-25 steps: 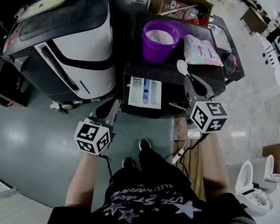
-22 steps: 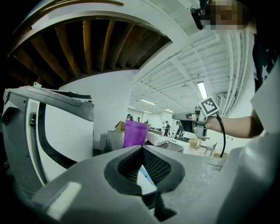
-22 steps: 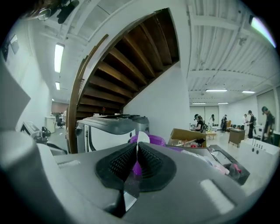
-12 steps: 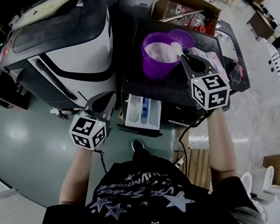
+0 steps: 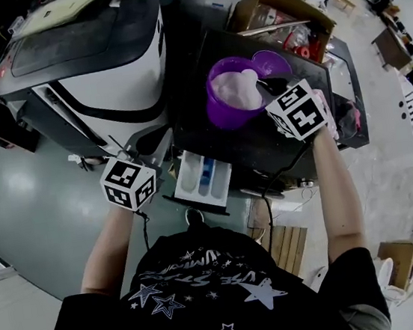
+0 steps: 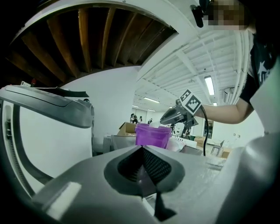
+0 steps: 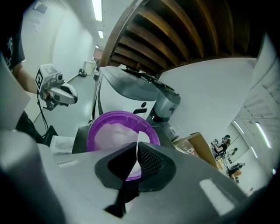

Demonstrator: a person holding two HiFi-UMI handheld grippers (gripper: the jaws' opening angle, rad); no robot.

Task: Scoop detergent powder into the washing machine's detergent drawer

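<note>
Two roles: right gripper (image 5: pixel 270 88), clamping a white spoon (image 7: pixel 138 139), is holding it over powder (image 5: pixel 228 89) in the purple tub (image 5: pixel 219 117), likely loading; left gripper (image 6: pixel 142 168), jaws together and empty, is hovering left of the open detergent drawer (image 5: pixel 202 177), nearer than the tub.

The right gripper (image 7: pixel 136 147) hides most of the scoop (image 7: pixel 138 136) it clamps.

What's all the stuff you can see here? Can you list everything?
big machine: one, white and black, top left
detergent drawer: one, white with a blue part, pulled out in front of the person
tub: one, purple, holding white powder, on the black top
lid: one, purple, just behind the tub
cardboard box: one, brown, far side
spoon: one, white, over the tub
left gripper: one, grey, shut and empty, near the drawer
right gripper: one, grey, shut on the spoon
</note>
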